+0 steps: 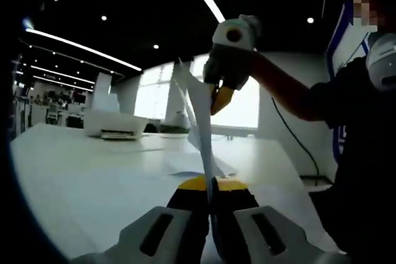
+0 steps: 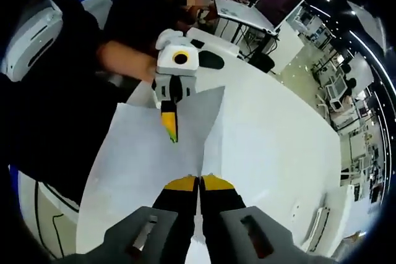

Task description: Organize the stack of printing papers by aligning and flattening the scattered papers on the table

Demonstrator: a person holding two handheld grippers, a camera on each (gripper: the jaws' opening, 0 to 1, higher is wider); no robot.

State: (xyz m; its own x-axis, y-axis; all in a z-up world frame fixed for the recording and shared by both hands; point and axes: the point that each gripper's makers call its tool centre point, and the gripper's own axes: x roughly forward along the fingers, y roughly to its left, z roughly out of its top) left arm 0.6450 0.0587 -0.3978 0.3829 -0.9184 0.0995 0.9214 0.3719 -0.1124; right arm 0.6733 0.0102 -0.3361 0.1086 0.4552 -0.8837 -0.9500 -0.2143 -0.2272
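Above the white tabletop [image 1: 93,177], a sheet of printing paper [image 2: 148,165] hangs lifted, its long axis running from the left hand-held gripper [image 1: 211,185] toward 12 o'clock to the right hand-held gripper [image 2: 198,182]. Both are clamped on its opposite edges.

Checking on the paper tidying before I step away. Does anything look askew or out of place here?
Yes. A sheet of printing paper is lifted off the white table, pinched by the left hand-held gripper and right hand-held gripper, so it isn't lying flat. More loose sheets lie on the table.
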